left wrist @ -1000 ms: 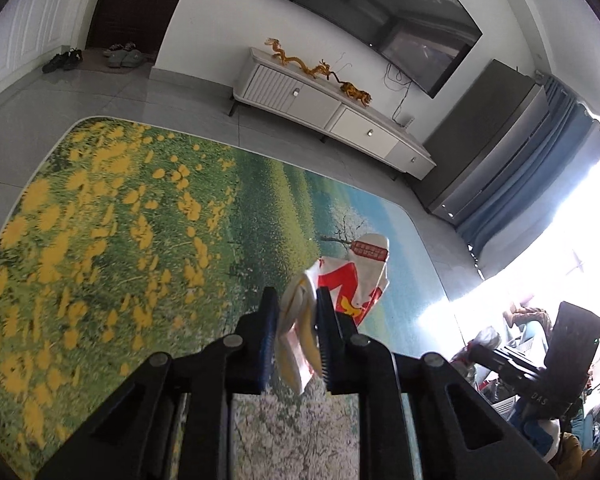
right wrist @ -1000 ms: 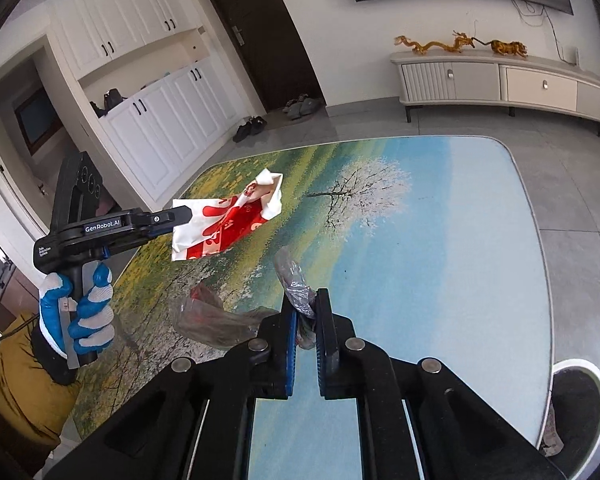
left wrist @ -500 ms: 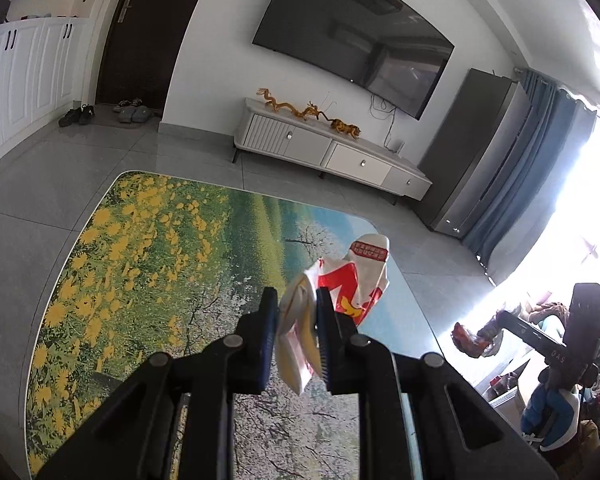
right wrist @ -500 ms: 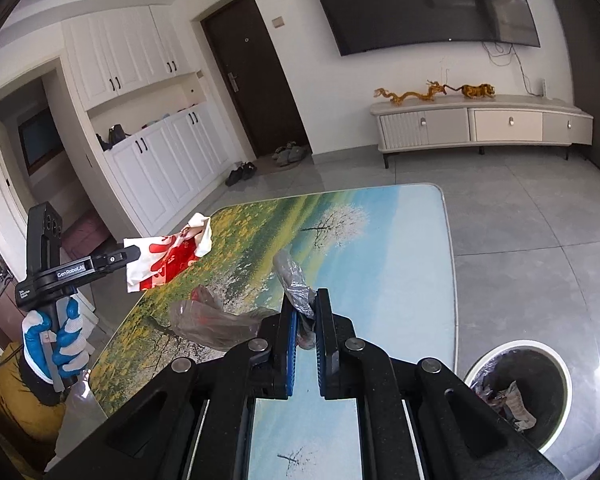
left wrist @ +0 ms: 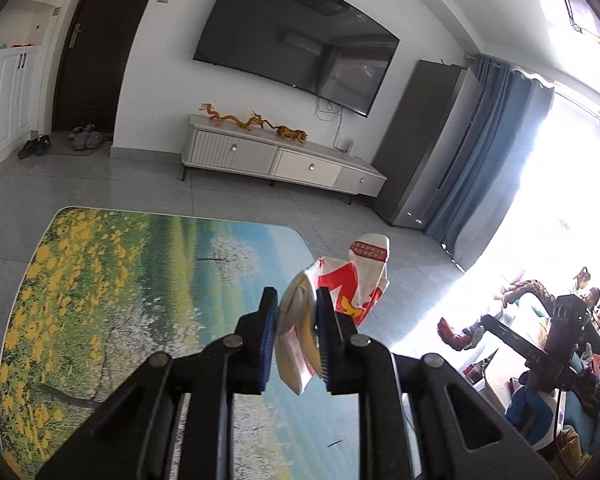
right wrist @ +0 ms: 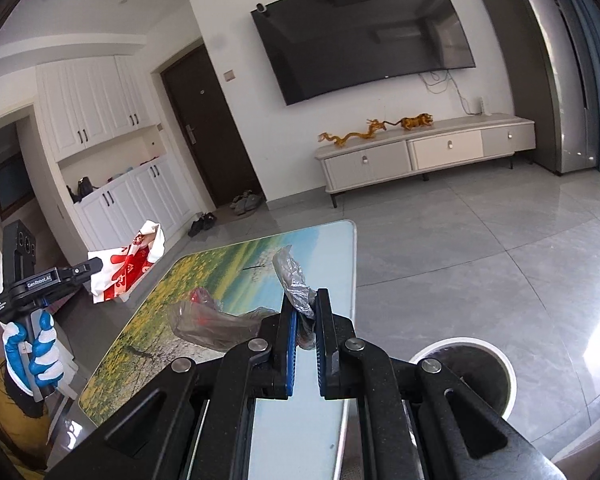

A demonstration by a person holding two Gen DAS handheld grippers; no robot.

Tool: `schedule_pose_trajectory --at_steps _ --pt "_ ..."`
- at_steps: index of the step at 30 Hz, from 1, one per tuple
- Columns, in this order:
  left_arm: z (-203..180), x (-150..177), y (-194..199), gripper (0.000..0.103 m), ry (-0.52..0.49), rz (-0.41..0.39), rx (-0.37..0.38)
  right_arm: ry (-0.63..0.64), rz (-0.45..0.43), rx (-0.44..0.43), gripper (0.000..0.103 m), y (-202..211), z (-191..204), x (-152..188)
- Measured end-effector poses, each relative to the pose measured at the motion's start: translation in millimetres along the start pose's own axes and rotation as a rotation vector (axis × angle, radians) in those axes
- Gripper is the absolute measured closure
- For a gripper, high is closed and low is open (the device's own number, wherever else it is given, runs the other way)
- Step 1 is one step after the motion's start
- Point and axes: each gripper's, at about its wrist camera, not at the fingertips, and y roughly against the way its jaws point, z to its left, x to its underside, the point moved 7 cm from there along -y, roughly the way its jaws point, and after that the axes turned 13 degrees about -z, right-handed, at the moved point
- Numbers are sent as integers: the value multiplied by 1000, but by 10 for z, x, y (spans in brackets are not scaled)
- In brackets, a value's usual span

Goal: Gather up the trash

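Note:
My left gripper (left wrist: 296, 300) is shut on a crumpled red-and-white wrapper (left wrist: 352, 280) and holds it in the air above the table with the landscape print (left wrist: 120, 280). It also shows in the right wrist view (right wrist: 86, 268) with the wrapper (right wrist: 128, 268), left of the table (right wrist: 336, 264). My right gripper (right wrist: 304, 300) is shut on a clear plastic bag (right wrist: 216, 322) with something red inside; the bag hangs over the table. A round white-rimmed trash bin (right wrist: 504, 376) stands on the floor at the lower right.
A white TV cabinet (right wrist: 424, 156) with gold dragon figures stands under a wall TV (right wrist: 364, 36). White cupboards (right wrist: 100, 108) and a dark door (right wrist: 204, 128) are at the left. Blue curtains (left wrist: 480, 152) hang at the right. Grey tiled floor (right wrist: 480, 248) surrounds the table.
Both grippers have risen and tilted up with their loads. The table has dropped lower in both views. The trash bin has come into the right wrist view.

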Motion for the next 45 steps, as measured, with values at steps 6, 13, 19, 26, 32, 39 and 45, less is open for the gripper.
schedule_pose_trajectory --at_steps 6,13,19,26,32,39,45 --pt "-711 256 -646 85 -63 107 84 -35 -7 138 95 156 -722 80" --pt "-1440 952 -1590 85 -138 303 147 -121 60 281 93 66 -1586 470" --pt "-1736 1579 -2254 85 -190 439 130 -178 164 340 91 -196 -2055 919" --pt "-1931 2014 -2807 84 -223 524 103 -179 252 362 90 -504 -2279 1262" --pt "-2033 2175 -3070 81 -240 549 89 -174 288 372 90 -734 -2351 1415" --pt "-2116 2342 -3222 64 -175 603 137 -185 311 382 59 -822 -2432 1552" --pt "-2105 2238 -3065 59 -195 564 154 -194 305 399 54 -752 -2433 1532"
